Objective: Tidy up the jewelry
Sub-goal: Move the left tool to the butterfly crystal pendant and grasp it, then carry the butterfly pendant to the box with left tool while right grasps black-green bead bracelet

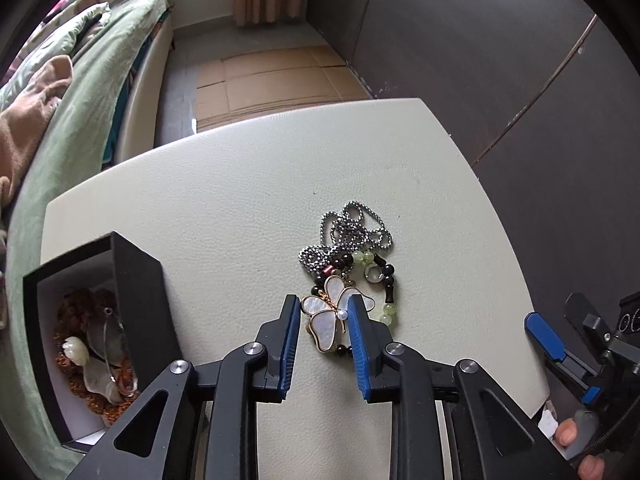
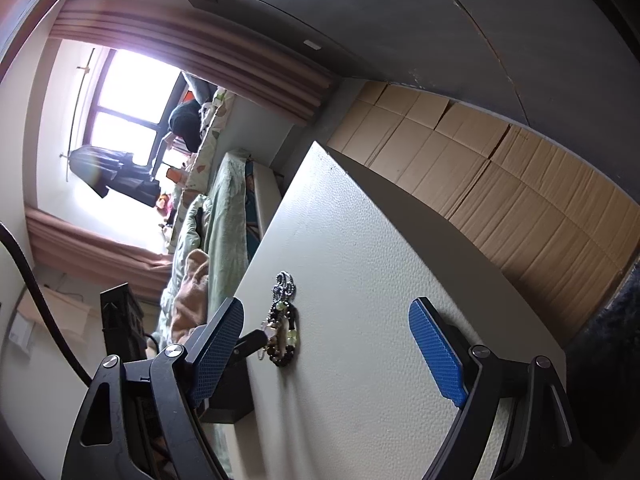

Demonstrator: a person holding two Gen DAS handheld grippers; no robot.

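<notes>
The step in hand looks like the pick of the butterfly pendant from the heap of jewelry on the worktop. The left hand-held gripper sits low over the heap with its two blue pads on either side of the pendant, partly open; the right pad overlaps a wing, but whether it presses on it I cannot tell, and nothing is clamped yet. The right hand-held gripper is spread wide and holds nothing, off to the right edge of the worktop, tilted on its side and well apart from the heap.

The next move, as I judge it, calls for closing the pads on the pendant's wings and lifting slowly, since its beaded strand is tangled with the steel chain and may drag it along. The likely goal is the black box at the left edge, open toward the camera.

Counted: two grippers, one box, one butterfly pendant, one ball chain, one bead strand of green and dark beads. In the box lie a brown bead string, a pale carved piece and something clear, perhaps a bangle; I cannot count further there.
</notes>
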